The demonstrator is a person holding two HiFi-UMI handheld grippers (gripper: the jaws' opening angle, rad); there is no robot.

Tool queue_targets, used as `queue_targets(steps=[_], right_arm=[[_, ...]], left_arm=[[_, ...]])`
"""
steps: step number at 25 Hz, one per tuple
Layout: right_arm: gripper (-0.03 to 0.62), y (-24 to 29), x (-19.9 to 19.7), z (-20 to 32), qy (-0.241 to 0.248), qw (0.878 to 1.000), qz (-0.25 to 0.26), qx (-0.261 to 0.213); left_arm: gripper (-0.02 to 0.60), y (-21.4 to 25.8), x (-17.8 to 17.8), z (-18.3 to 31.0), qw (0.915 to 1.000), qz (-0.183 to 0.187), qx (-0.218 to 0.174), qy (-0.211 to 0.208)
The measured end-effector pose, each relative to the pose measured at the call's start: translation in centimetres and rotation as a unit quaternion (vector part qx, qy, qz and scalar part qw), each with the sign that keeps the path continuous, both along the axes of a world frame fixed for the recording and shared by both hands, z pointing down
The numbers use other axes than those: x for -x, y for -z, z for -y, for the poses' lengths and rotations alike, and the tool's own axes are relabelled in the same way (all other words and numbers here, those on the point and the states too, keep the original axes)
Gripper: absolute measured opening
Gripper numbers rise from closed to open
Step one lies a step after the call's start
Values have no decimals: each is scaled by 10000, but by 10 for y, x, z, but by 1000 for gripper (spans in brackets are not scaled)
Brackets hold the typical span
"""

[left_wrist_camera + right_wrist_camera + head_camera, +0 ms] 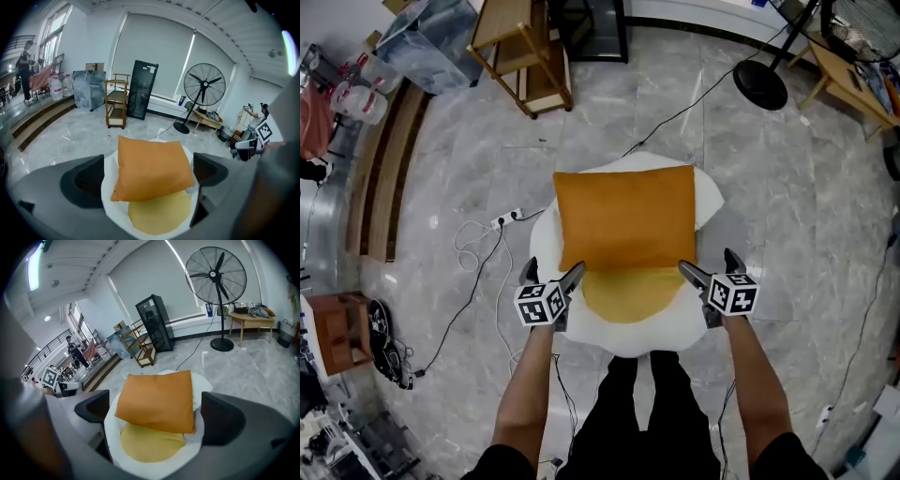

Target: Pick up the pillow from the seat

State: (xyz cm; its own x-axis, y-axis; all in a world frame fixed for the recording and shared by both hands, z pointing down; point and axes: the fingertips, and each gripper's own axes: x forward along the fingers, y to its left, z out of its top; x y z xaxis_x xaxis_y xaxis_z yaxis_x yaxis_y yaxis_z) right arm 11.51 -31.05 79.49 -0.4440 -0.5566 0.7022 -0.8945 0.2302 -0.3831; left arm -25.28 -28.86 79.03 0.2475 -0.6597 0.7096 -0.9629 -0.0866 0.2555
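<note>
— Grey marble floor (787,216), a white seat (628,339); where's the pillow (625,217)?
— On the seat's far half. The left gripper (553,277) and right gripper (710,267) flank its near corners, jaws apart, empty.

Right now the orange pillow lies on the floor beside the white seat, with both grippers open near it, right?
Not quite. The head view shows the orange pillow lying on the white seat, not the floor. The left gripper and right gripper are indeed open near it.
</note>
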Motion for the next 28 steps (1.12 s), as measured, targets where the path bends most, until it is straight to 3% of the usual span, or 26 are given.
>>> queue_targets(steps=[5, 12, 19, 23, 28], right_arm=[[589, -64, -1, 22, 49, 9995, 29, 312], [589, -148, -7, 47, -24, 9968, 170, 786], [589, -214, -5, 73, 83, 9920, 429, 1187], [589, -246, -1, 85, 219, 9889, 552, 1363], [589, -292, -7, 102, 49, 9836, 686, 1668]], left_arm=[[586, -65, 9, 19, 9995, 41, 303, -10], [586, -144, 14, 39, 9969, -336, 714, 43], [586, -212, 30, 58, 9931, -412, 1089, 113], [586, -242, 30, 65, 9898, -676, 1247, 158], [586, -274, 29, 72, 9856, -1108, 1260, 193]])
